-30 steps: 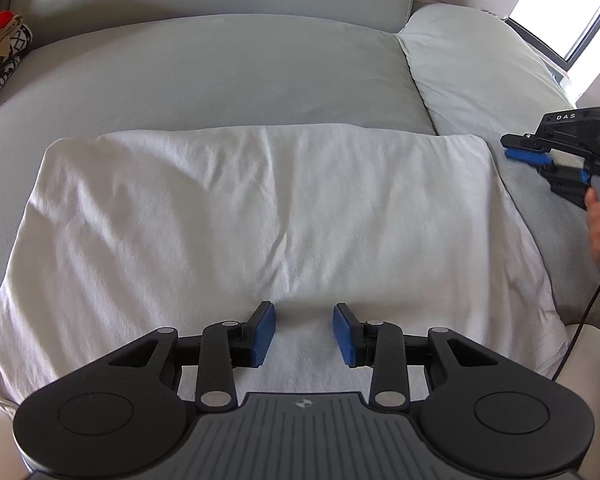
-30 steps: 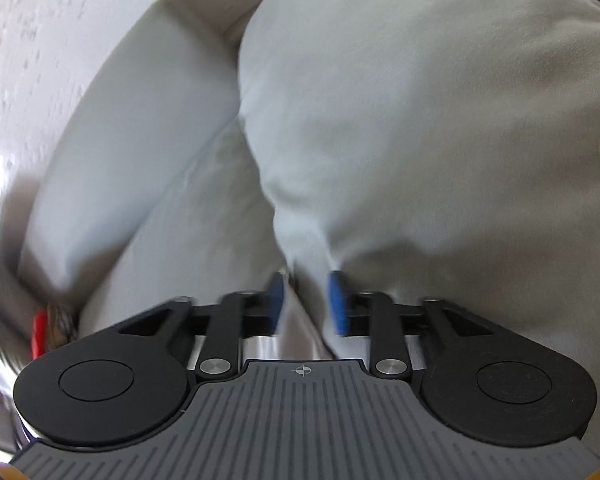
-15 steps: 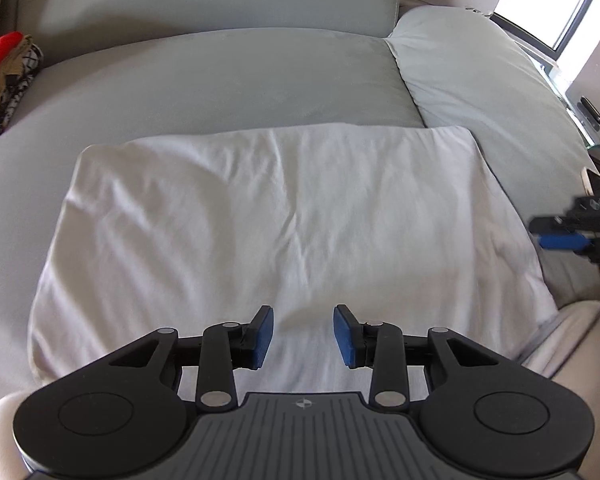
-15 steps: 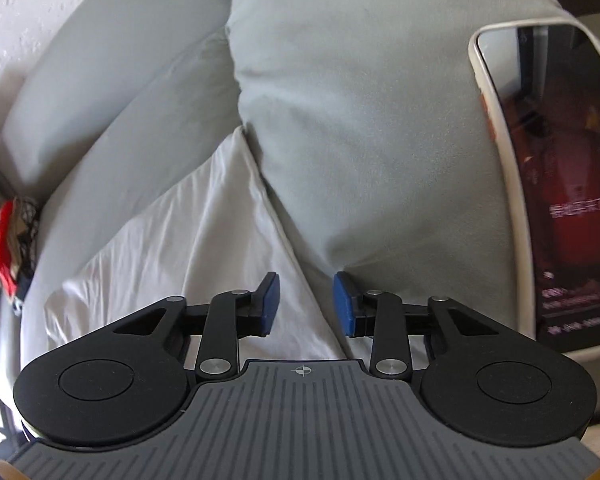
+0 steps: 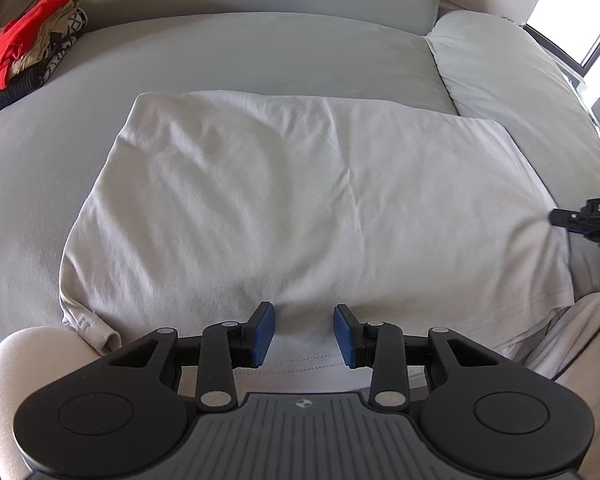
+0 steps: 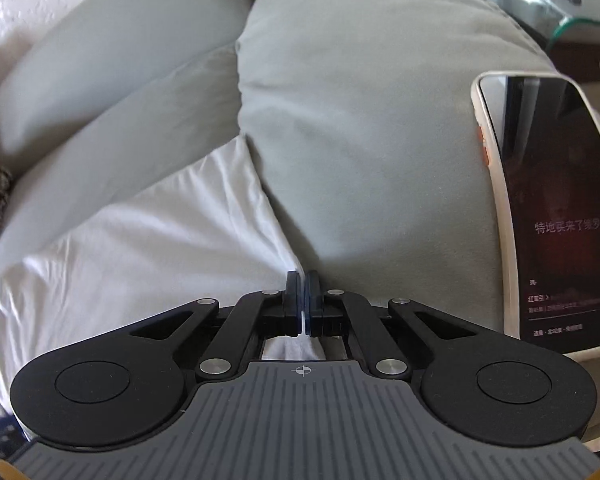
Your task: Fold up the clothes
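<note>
Centrally, the left-wrist view shows a white garment (image 5: 300, 208), already folded into a broad rectangle, lying flat on the grey sofa seat (image 5: 236, 60); its near hem drapes over the seat's front edge onto the person's lap at 6 o'clock. The left gripper (image 5: 304, 334) hangs over that near hem with its blue pads (image 5: 262, 334) spread apart and nothing between them. At 3 o'clock in the same view, the right gripper (image 5: 560, 218) meets the garment's right edge. Its own camera shows the right gripper (image 6: 302, 306) with pads pressed together and a thin sliver of white cloth (image 6: 148, 236) visible in the slit, so it appears to be pinching that edge where the garment abuts the padded armrest (image 6: 360, 112). A phone (image 6: 556, 216) with a lit screen rests on the armrest at 3 o'clock, well clear of the pinch, and a pile of red and patterned clothes (image 5: 24, 52) sits at 10 o'clock on the sofa. The step in hand is judged to be securing the right side for the next fold. To do it well, the pinch should take in every layer at the edge, the left gripper should close on a matching point along the near hem, and both should lift evenly so the crease runs straight and the lower layers stay unrumpled.
</note>
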### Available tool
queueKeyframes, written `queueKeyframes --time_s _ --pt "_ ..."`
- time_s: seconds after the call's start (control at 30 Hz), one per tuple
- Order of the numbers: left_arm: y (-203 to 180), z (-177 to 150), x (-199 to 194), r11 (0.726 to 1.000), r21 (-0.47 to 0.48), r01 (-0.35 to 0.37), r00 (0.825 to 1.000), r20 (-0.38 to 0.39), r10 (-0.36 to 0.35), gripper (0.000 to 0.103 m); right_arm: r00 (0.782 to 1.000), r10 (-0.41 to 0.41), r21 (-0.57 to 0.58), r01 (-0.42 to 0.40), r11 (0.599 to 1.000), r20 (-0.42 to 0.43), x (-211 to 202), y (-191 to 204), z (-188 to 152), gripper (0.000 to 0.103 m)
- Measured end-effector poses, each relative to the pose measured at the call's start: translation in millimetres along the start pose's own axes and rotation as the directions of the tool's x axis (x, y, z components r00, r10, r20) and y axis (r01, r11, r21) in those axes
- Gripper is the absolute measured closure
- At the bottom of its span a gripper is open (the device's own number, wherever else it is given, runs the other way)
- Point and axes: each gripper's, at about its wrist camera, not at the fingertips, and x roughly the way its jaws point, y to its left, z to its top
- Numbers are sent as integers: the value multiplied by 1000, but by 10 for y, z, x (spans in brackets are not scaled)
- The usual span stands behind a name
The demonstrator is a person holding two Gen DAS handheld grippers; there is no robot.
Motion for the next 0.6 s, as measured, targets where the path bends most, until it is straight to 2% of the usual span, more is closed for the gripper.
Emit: queueKeyframes --time_s 0.07,0.13,0.17,0.3,0.37,0.43,0.53,0.6 --pt "-9 -2 -2 1000 9 -5 1000 2 5 68 1000 -22 -32 22 999 -3 -40 69 1 95" --pt "-25 -9 -23 1000 22 -11 1000 4 11 68 1000 -14 -58 14 998 12 -147 173 -42 71" --pt "-36 -16 -46 999 29 -18 1000 9 18 68 1000 -9 -70 11 997 19 -200 226 -64 68" --pt "-122 -82 -165 994 99 -50 996 81 42 69 991 125 -179 -133 975 -56 -313 527 -349 70" --pt "-158 -110 -144 990 129 -59 994 101 47 68 981 149 -208 -173 963 -125 -241 655 -467 70" --pt "-153 -142 -49 988 132 -80 995 73 70 67 973 126 -227 -170 959 -194 -230 707 -569 66" --pt "-87 -193 -75 990 121 -68 998 28 65 66 966 68 -257 -133 957 -248 -368 732 -610 64" --pt "7 -208 -119 995 93 -37 998 -47 42 66 966 87 -247 -149 957 -244 -518 739 -573 64"
